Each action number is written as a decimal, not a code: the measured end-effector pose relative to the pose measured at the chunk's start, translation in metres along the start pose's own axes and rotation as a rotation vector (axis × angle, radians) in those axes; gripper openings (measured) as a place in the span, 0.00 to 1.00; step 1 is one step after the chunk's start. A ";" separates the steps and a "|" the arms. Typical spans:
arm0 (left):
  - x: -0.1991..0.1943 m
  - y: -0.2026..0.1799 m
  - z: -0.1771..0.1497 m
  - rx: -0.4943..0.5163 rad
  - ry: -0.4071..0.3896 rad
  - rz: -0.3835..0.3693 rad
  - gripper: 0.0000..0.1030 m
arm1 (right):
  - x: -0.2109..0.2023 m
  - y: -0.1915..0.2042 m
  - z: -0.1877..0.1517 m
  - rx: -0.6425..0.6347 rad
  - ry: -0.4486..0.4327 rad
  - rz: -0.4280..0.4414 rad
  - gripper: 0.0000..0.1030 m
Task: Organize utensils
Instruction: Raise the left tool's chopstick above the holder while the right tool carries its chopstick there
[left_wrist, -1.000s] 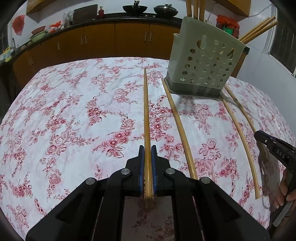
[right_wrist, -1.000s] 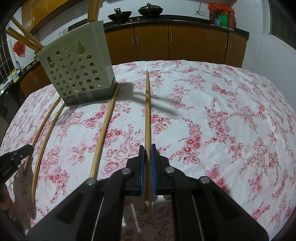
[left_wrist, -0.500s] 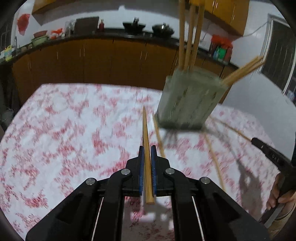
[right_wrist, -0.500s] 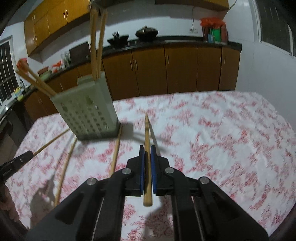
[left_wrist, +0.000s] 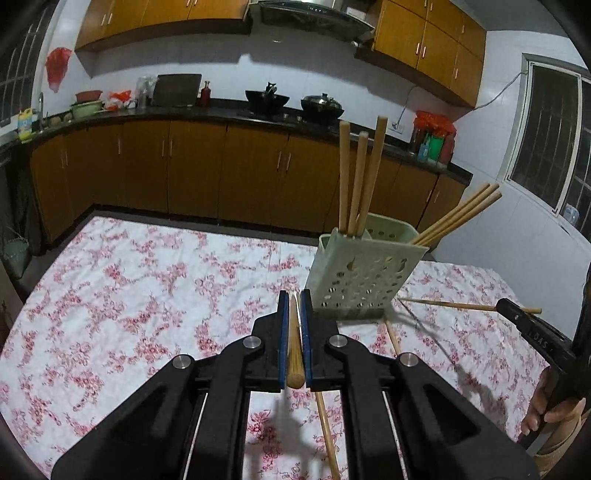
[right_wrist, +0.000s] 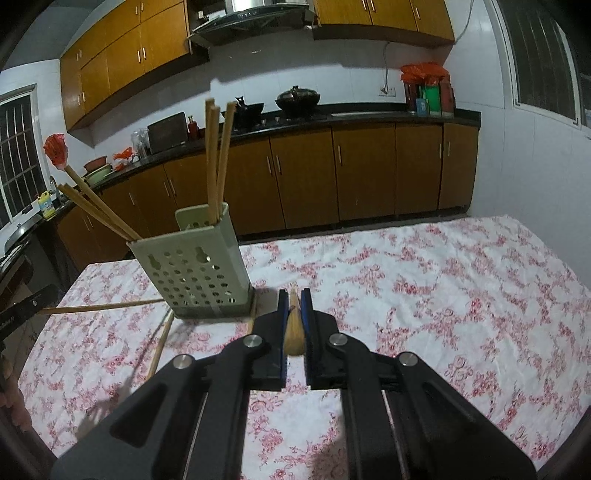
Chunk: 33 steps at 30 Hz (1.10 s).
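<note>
Left hand-held gripper (left_wrist: 294, 306) is pinching a chopstick (left_wrist: 294, 354) between its blue pads, butt end toward the camera, stick clear of the desk (left_wrist: 129, 295). Right hand-held gripper (right_wrist: 294, 301) is clamped on a second chopstick (right_wrist: 293, 332) the same way, also off the surface. Holder (left_wrist: 360, 280) stands upright just beyond and right of the left tip; from the right wrist view it sits just left of the tip. Open cloth to the left of the left gripper and to the right of the right one, out to the desk's far edge; brown cabinets (right_wrist: 332, 177) past that. Loose chopsticks (left_wrist: 469, 305) lie flat beside the holder's base.

Holder: pale green plastic, boxy, perforated with round holes, two compartments. One holds three sticks (left_wrist: 358, 177) near-upright, the other three leaning outward over the rim. Sticks: round, smooth, tan wood. Desk cover: white cloth with red floral print, slightly wrinkled.
</note>
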<state>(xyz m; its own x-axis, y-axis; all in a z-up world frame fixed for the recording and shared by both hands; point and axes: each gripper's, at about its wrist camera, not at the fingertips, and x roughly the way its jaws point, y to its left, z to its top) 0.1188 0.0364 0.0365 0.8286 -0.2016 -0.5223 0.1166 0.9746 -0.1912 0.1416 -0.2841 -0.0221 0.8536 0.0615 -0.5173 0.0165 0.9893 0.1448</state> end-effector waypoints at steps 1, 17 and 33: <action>-0.001 -0.001 0.002 0.006 -0.007 0.002 0.07 | -0.001 0.001 0.001 -0.005 -0.005 0.000 0.08; -0.037 -0.009 0.044 0.073 -0.136 -0.009 0.06 | -0.051 0.022 0.057 -0.078 -0.179 0.055 0.08; -0.067 -0.054 0.085 0.156 -0.250 -0.112 0.06 | -0.077 0.053 0.104 -0.102 -0.296 0.166 0.08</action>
<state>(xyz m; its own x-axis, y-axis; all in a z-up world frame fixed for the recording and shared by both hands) 0.1033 0.0051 0.1525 0.9126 -0.2970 -0.2809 0.2813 0.9549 -0.0956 0.1312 -0.2502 0.1131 0.9544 0.1966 -0.2247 -0.1747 0.9780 0.1137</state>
